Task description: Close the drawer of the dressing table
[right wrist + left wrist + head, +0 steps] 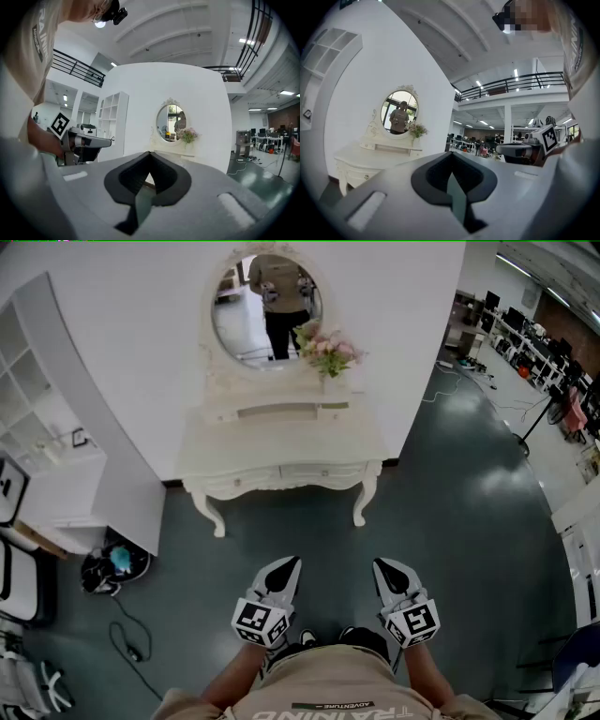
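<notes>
A white dressing table (281, 448) with an oval mirror (267, 306) and pink flowers (328, 348) stands against the far wall. Its two front drawers (281, 476) look about flush from here; I cannot tell if one stands out. The same table shows small in the left gripper view (358, 161) and the right gripper view (169, 151). My left gripper (287, 565) and right gripper (386, 567) are held close to the body, well short of the table. Both are shut and hold nothing, with jaws meeting at the tips (451, 154) (150, 153).
A white shelf unit (52, 427) stands at the left, with a dark bag (112, 563) and a cable on the floor beside it. Office desks (534, 343) fill the far right. Dark grey floor (300, 531) lies between me and the table.
</notes>
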The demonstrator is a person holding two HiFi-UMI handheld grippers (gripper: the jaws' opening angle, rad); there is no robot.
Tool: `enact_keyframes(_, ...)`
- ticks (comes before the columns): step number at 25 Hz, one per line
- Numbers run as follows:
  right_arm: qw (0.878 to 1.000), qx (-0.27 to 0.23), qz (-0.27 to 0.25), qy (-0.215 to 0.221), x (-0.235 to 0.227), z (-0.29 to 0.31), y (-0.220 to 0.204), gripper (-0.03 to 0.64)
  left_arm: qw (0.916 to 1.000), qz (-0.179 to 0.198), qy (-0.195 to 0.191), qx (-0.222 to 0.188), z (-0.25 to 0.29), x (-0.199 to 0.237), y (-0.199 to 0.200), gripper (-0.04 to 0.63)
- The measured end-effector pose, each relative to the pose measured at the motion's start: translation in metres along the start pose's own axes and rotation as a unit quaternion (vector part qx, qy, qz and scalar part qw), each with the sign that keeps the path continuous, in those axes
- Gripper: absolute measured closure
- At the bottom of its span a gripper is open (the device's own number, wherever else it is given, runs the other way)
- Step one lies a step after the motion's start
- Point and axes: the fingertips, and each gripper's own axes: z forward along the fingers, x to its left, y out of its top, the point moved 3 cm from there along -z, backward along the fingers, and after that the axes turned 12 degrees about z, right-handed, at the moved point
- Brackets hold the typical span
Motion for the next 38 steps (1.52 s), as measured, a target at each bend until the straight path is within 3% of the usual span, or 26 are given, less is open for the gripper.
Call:
enact_keyframes(11,1.000,-0.009,0.009,-0.002,-0.001,0.013,0.000,0.615,0.9999,-0.004,-0.009,0.011,0.005,0.010,-0.003,0.580)
enact_keyframes(17,1.000,0.018,0.004,-0.003,-0.011,0.012,-0.016,0.615,0.9989,-0.020,-0.024,0.034,0.026,-0.002,-0.019,0.580)
enact_keyframes(23,0.999,0.022,0.022,-0.012,-0.060,0.027,-0.025,0.615,0.9982,-0.013,-0.031,0.050,0.072,-0.003,-0.018,0.580)
enact_keyframes(31,1.000,-0.004,0.009,-0.010,-0.146,0.076,-0.005,0.615,0.9973,0.030,-0.038,0.055,0.170,0.018,0.003,0.580)
enact_keyframes(38,0.999,0.010,0.026,0.025,-0.197,0.111,0.000,0.615,0.9979,0.031,-0.028,0.049,0.224,0.015,0.019,0.580)
